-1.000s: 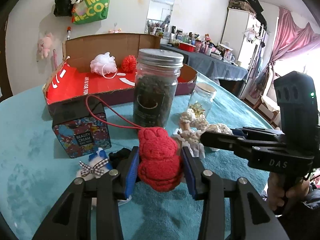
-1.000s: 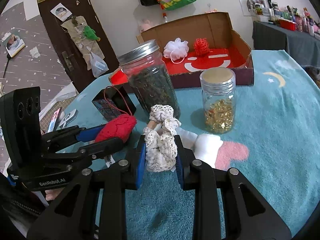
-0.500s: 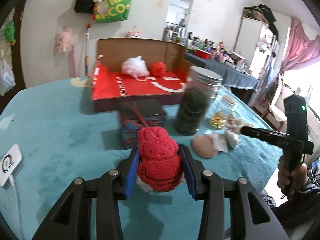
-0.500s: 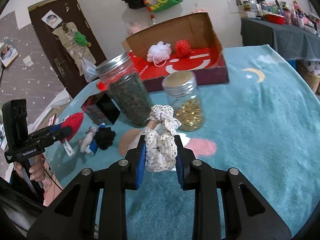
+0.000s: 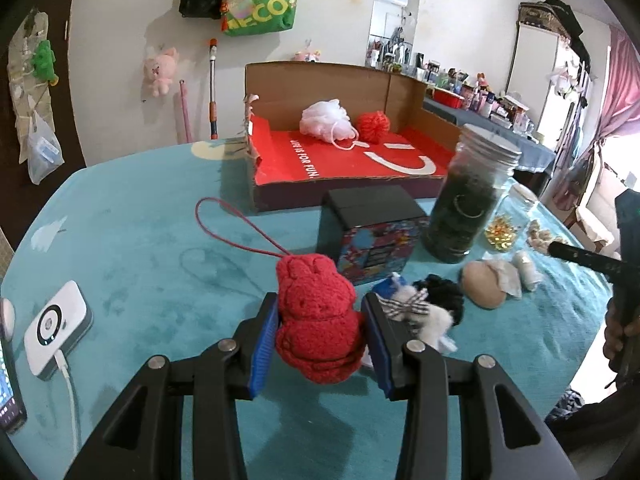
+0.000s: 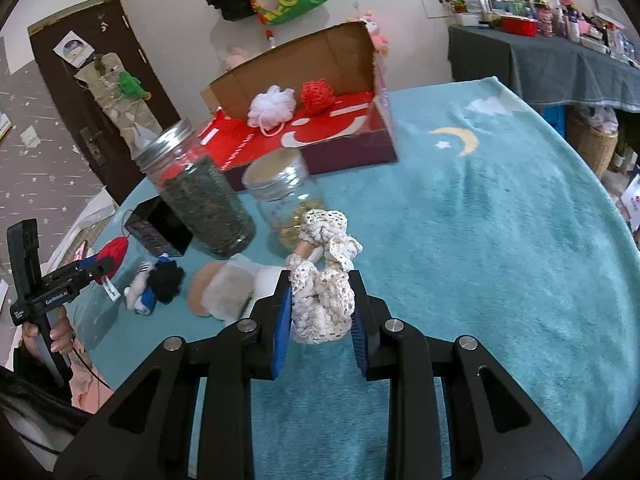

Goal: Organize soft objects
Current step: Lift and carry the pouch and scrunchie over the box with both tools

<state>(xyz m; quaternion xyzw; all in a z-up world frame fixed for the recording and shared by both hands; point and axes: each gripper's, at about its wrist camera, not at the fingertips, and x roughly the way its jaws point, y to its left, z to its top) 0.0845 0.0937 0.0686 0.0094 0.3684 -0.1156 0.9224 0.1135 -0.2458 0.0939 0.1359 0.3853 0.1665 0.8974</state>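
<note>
I hold two soft items clear of the table. The left gripper is clamped on the red bunny, pads pressed into its flanks, its cord trailing back over the cloth. The right gripper is clamped on the lace doll, which stands upright between the pads.

The box sits at the far side of the table, and I take it as the place for soft things, since a white puff and a red pompom already lie in its back corner.

Obstacles in the path: the tall jar, the small jar and the tin stand between my grippers and the box front.

How I would do the carry well:
- Keep both grips as they are; both toys compress, so slackening would risk a drop.
- Lift over the jars, not between them (the tall one looks easy to tip).
- Mind the cord: it could snag the tin or the box edge.
- Release only once each toy is over the red floor, beside the puff, not on it.

Still on the cloth: a black-and-white plush and a tan plush.
</note>
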